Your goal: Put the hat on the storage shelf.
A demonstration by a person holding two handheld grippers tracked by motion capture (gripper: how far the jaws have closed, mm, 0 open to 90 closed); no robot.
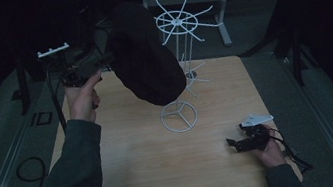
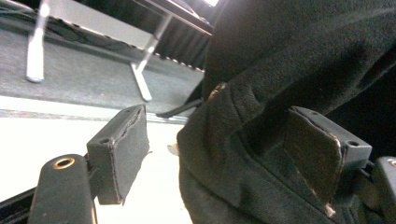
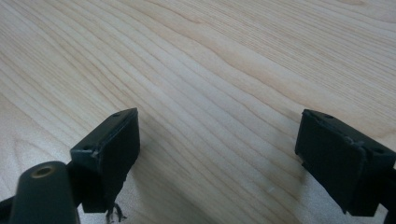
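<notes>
A black fabric hat (image 1: pixel 146 56) hangs over a white wire stand (image 1: pixel 179 116) at the back middle of the wooden table (image 1: pixel 142 178). My left gripper (image 1: pixel 106 59) is held up at the hat's left edge. In the left gripper view the left gripper (image 2: pixel 224 135) is open; the hat's fabric (image 2: pixel 289 60) bulges between the wide-apart jaws and lies against the right pad (image 2: pixel 313 154). My right gripper (image 1: pixel 235 143) rests low at the table's front right. It stands open over bare wood (image 3: pixel 210 56), with nothing between its jaws.
The stand's spoked top ring (image 1: pixel 178 20) sticks out to the right of the hat. A grey metal table frame (image 1: pixel 222 13) stands on the floor behind. A cable (image 1: pixel 296 156) trails from the right gripper over the table's right edge. The room is dark.
</notes>
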